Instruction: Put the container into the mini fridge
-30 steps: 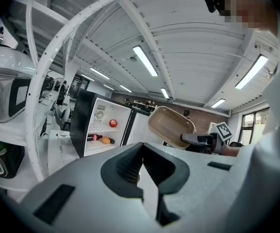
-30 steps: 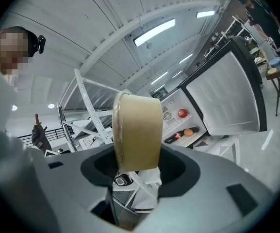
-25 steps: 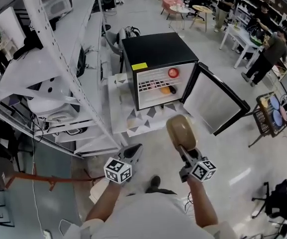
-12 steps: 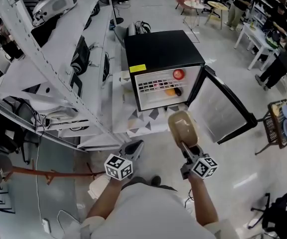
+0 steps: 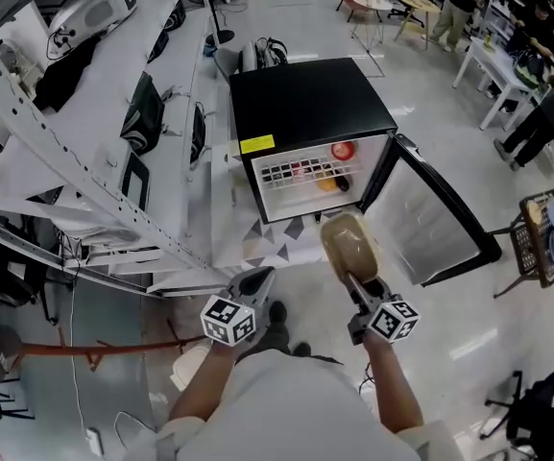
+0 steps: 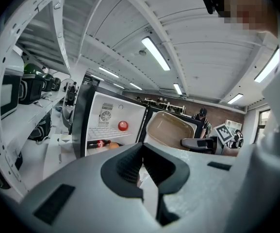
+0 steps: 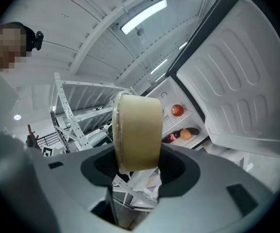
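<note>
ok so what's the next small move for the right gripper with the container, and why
Probably carry the container forward and down toward the open front of the mini fridge. The right gripper is clamped on it, held on edge, short of the fridge. The door stands wide open, and the shelves look only partly filled.

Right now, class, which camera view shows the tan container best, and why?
The head view: the container shows almost whole, held in the right gripper facing the open mini fridge. The left gripper view shows its hollow inside; the right gripper view only its side wall, clamped.
</note>
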Available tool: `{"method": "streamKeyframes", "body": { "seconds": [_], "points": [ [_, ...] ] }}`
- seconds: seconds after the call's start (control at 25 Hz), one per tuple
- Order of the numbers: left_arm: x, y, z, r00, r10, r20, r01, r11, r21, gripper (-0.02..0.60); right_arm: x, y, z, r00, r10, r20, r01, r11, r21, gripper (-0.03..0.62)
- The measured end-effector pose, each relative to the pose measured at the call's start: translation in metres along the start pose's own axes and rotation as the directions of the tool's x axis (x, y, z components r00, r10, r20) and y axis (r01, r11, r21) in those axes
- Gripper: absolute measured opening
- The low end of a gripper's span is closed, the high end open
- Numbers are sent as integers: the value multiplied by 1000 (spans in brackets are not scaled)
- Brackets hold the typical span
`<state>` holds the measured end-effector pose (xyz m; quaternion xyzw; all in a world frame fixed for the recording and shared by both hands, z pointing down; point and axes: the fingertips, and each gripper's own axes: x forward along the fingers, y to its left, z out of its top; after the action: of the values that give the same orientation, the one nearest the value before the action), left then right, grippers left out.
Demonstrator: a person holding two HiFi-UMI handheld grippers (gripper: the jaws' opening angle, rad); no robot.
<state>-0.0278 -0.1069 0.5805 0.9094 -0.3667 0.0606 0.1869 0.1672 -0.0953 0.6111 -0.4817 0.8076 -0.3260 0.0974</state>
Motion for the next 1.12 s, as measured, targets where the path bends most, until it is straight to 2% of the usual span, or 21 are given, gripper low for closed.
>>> {"method": "streamKeyframes", "body": {
  "seconds": [0.32, 0.6, 0.84, 1.12],
  "points": [
    [49, 40, 18, 998, -58, -18, 58, 998, 24, 4, 50, -14, 7, 998, -42, -43, 42, 999, -9, 227],
    [79, 75, 22, 990, -124, -70, 128, 990, 57, 3, 102, -27, 7, 993, -71, -95, 74, 997, 20, 227],
    [90, 98, 24, 978, -184, -95, 191, 980, 63, 3, 147, -31, 8, 990, -89, -113, 91, 996, 11, 227],
    [100, 107, 28, 972, -215, -99, 221, 974, 54, 3, 182, -43, 10, 985, -118, -128, 119, 993, -3, 227]
  ]
}}
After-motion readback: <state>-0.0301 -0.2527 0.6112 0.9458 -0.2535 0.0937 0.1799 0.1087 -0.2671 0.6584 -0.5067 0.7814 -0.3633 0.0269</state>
